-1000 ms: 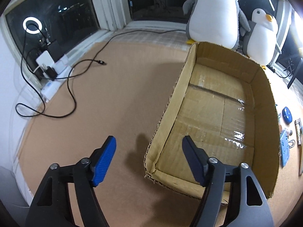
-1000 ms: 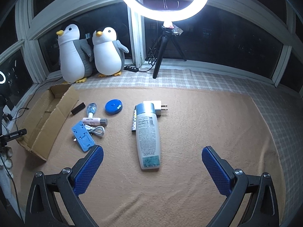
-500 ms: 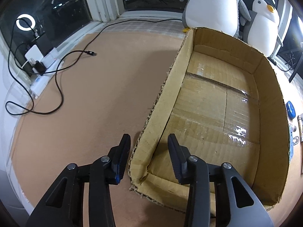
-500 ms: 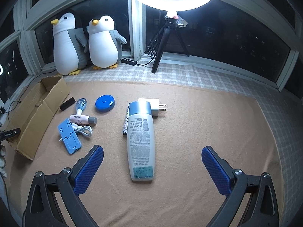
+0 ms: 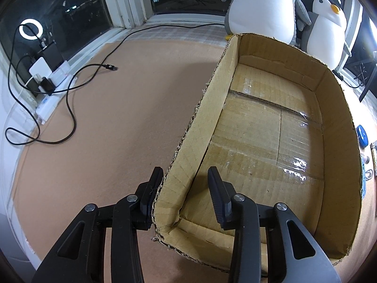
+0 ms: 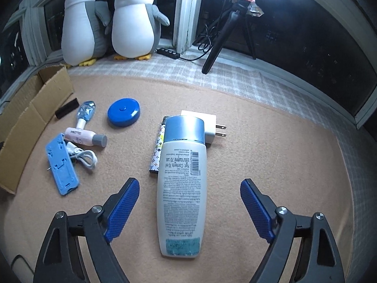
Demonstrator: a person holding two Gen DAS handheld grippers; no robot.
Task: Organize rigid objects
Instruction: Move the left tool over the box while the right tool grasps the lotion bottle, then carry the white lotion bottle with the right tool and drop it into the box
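My left gripper (image 5: 185, 184) has just clamped down on the near corner of the cardboard box (image 5: 339, 122); a second ago its jaws stood wide beside that wall, and now one finger sits outside and the other inside, pinching the wall as far closed as it gets. That should keep the empty box from sliding while things go in. My right gripper (image 6: 188, 204) has dropped lower and closer over the white bottle (image 6: 181, 188), which lies flat on the tan mat (image 6: 271, 141) with its blue cap pointing away from me. Those jaws have just been closing in, with the bottle's body between them, but the pads are not yet on it, so nothing is held there. Just past the bottle lie the patterned lighter (image 6: 158, 146) and the white plug adapter (image 6: 209, 123), touching or nearly touching it. Further left are the blue round case (image 6: 124, 112), the small pink tube (image 6: 83, 136), the blue stand (image 6: 61, 165) and a white cable (image 6: 86, 158), all waiting outside the box.
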